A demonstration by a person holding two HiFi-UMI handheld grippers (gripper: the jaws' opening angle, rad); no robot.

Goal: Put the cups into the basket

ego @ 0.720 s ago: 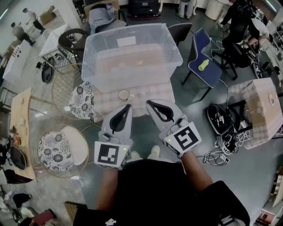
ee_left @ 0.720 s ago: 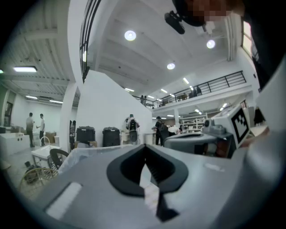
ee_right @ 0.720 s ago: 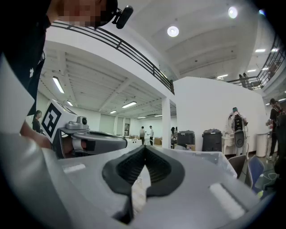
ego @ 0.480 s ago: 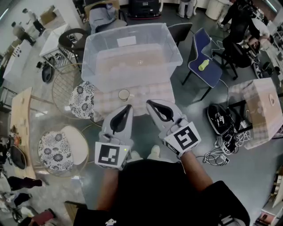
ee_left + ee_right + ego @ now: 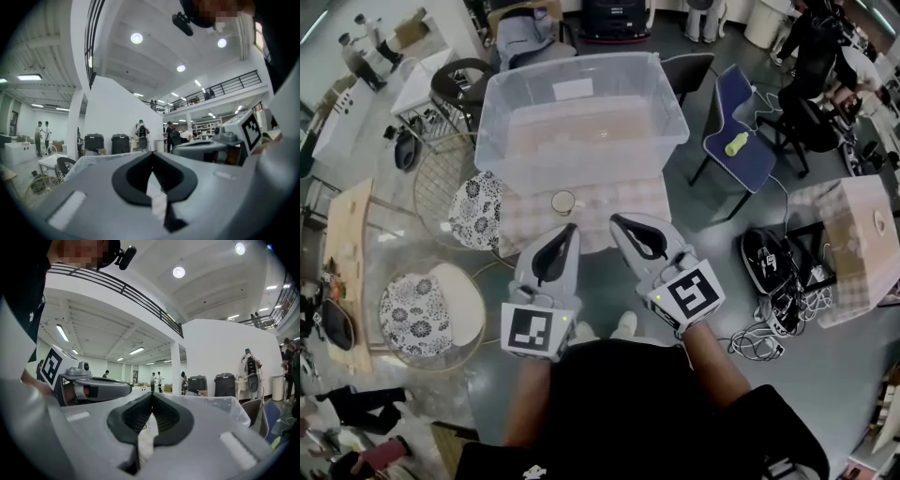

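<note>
Checked table (image 5: 628, 197) holds a cup (image 5: 563, 202) mid-frame; left gripper (image 5: 570, 228) and right gripper (image 5: 615, 218) show closed, empty jaws (tips touching): nudging could topple it.

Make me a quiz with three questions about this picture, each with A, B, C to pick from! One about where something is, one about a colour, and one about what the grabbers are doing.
1. Where is the cup?
A. On the checked tablecloth, in front of the clear bin
B. Inside the bin
C. On a chair

2. What colour is the chair with the yellow thing on its seat?
A. Red
B. Green
C. Blue

3. How are the left gripper and the right gripper?
A. Both wide open
B. Both shut, with nothing in them
C. Each shut on a cup

Answers:
1. A, since the cup stands on the cloth outside the bin.
2. C, since its seat and back are blue.
3. B, since each gripper view shows the jaws closed together with nothing between them.
</note>
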